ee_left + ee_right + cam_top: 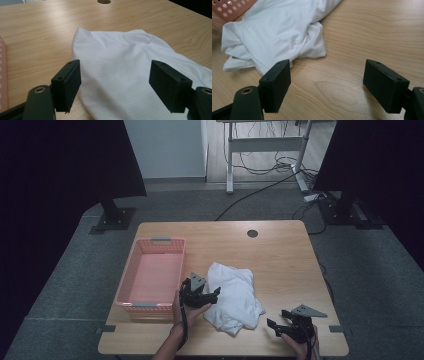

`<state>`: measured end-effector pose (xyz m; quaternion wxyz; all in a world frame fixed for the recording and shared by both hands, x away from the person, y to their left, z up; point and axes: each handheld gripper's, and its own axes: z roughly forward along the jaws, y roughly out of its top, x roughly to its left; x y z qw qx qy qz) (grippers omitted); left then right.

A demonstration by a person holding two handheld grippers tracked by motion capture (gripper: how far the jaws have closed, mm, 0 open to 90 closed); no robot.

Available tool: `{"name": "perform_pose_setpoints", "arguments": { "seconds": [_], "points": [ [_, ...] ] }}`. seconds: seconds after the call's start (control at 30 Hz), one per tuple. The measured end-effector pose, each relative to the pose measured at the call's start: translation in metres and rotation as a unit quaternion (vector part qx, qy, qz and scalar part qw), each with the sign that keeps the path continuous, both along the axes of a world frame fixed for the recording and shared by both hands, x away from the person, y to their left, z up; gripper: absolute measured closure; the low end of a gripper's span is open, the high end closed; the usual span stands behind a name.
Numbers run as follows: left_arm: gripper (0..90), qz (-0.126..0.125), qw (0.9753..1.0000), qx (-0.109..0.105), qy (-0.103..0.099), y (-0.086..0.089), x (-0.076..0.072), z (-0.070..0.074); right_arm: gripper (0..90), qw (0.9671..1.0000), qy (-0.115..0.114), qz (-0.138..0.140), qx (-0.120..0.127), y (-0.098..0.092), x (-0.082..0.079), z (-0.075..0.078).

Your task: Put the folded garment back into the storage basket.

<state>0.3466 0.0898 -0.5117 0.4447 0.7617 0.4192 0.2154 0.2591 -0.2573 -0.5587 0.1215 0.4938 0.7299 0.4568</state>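
- The cloth (231,296) lay crumpled at the frame's lower middle, just right of the basket (151,272).
- Left gripper (216,292) wide, at its edge — right gripper (272,324) wide, over bare table (280,255).
- Soft, light, floppy — best pinched at a bunched fold.

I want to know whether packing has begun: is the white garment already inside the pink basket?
No, the white garment lies crumpled on the wooden table to the right of the pink basket, which holds nothing.
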Motion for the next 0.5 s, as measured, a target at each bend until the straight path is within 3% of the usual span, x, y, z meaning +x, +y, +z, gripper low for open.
{"name": "perform_pose_setpoints", "arguments": {
  "seconds": [0.23,0.37,0.5],
  "points": [
    [25.0,0.001,1.0000,-0.004,0.003,-0.0020,0.0034,-0.0018,22.1,1.0000,0.004,0.003,0.000,0.0006,-0.0002,-0.0013],
    [25.1,0.003,1.0000,0.000,0.005,-0.0020,0.0064,-0.0029,21.8,0.9998,0.004,0.008,-0.016,0.0045,-0.0010,-0.0020],
    [25.0,0.004,1.0000,0.001,0.007,-0.0034,0.0092,-0.0040,21.8,0.9999,0.005,0.007,-0.010,0.0034,-0.0010,-0.0020]
  ]
}}
